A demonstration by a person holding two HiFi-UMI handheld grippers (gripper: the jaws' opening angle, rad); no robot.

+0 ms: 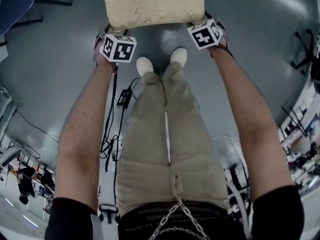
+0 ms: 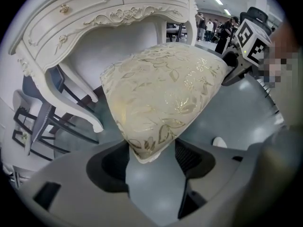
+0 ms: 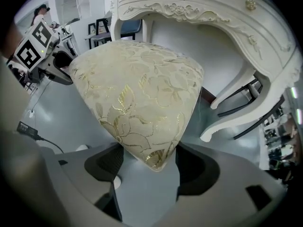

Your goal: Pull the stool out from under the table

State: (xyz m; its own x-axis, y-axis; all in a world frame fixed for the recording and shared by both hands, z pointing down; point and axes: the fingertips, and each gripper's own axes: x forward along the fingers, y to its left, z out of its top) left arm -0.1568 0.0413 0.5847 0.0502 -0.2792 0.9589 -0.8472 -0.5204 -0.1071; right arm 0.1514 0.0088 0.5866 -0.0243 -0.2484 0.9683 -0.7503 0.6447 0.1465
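Note:
The stool's cream seat cushion with a gold leaf pattern (image 1: 152,4) lies at the top of the head view, just ahead of my feet. My left gripper (image 1: 111,29) is shut on its near left corner and my right gripper (image 1: 200,23) on its near right corner. In the left gripper view the cushion (image 2: 165,89) fills the middle, and its corner is pinched between the jaws of the left gripper (image 2: 150,155). The right gripper (image 3: 149,162) pinches the other corner of the cushion (image 3: 142,89). The white carved table (image 2: 94,18) (image 3: 213,13) stands just behind the stool. The stool's legs are hidden.
A black power adapter with its cable (image 1: 123,98) lies on the grey floor to my left. My white shoes (image 1: 145,65) stand just short of the stool. Dark chair legs (image 2: 33,122) show behind the table's curved leg (image 3: 227,122). People stand far off (image 2: 213,27).

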